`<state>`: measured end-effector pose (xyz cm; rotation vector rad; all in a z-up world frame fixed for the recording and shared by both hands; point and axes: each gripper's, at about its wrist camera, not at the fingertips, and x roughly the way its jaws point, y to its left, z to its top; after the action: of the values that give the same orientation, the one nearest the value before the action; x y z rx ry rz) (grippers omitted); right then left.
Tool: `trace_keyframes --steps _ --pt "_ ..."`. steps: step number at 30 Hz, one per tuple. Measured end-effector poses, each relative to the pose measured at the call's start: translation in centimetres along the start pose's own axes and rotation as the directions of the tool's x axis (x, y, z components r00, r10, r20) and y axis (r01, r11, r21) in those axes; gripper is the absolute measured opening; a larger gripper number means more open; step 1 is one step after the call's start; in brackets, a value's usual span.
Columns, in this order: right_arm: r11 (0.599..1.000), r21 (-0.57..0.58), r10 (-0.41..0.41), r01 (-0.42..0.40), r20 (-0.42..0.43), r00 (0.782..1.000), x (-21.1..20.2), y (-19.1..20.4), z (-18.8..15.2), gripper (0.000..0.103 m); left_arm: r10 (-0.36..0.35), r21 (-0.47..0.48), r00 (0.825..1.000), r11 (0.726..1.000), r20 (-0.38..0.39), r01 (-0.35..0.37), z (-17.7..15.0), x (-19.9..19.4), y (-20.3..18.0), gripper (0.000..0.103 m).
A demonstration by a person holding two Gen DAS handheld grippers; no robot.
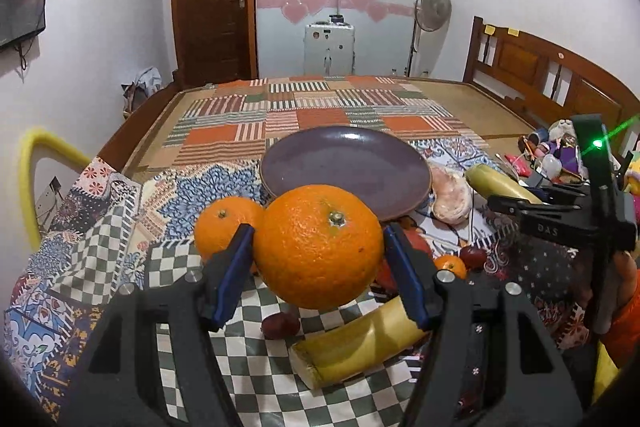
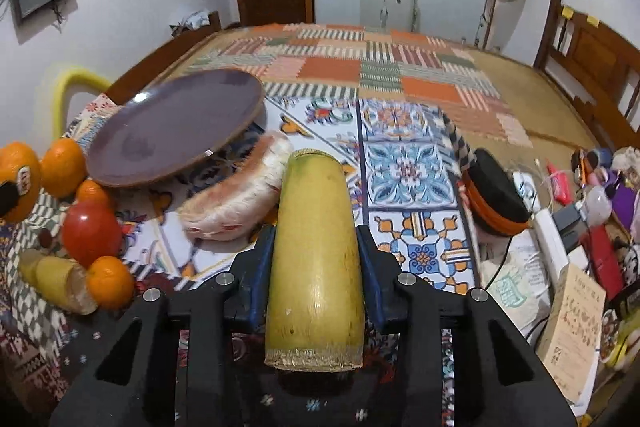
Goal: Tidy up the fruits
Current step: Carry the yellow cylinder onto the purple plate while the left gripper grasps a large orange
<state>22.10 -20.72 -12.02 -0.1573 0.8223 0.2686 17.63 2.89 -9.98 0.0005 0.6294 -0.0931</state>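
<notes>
My left gripper [image 1: 318, 251] is shut on a large orange [image 1: 318, 247] and holds it above the checked cloth, in front of the purple plate [image 1: 348, 167]. A second orange [image 1: 224, 227] sits just left of it. My right gripper [image 2: 316, 247] is shut on a yellow sugarcane piece [image 2: 316, 251], held lengthwise above the cloth, right of the plate [image 2: 176, 127]. A peeled pomelo segment [image 2: 240, 195] lies beside the plate. Another cane piece [image 1: 360, 343], a red fruit [image 2: 92, 227] and small oranges [image 2: 110, 281] lie on the cloth.
The fruits lie on patterned cloths spread over a bed. A black and orange cap [image 2: 498, 195], a paper box [image 2: 572, 331] and toys clutter the right side. A yellow chair back [image 1: 36, 167] stands at left. A wooden headboard [image 1: 552, 75] is at right.
</notes>
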Motion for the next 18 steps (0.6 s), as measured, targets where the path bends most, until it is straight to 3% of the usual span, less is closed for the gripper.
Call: trace_keyframes --steps 11,18 --pt "0.994 -0.068 0.088 -0.079 0.133 0.987 -4.5 2.6 2.1 0.036 0.026 0.018 0.998 0.999 0.061 -0.027 3.1 -3.0 -0.5 0.065" --pt "0.989 -0.099 0.123 -0.107 0.173 0.977 -4.7 4.2 3.3 0.036 0.037 0.029 0.994 0.999 0.104 -0.04 5.4 -3.4 -0.8 0.065"
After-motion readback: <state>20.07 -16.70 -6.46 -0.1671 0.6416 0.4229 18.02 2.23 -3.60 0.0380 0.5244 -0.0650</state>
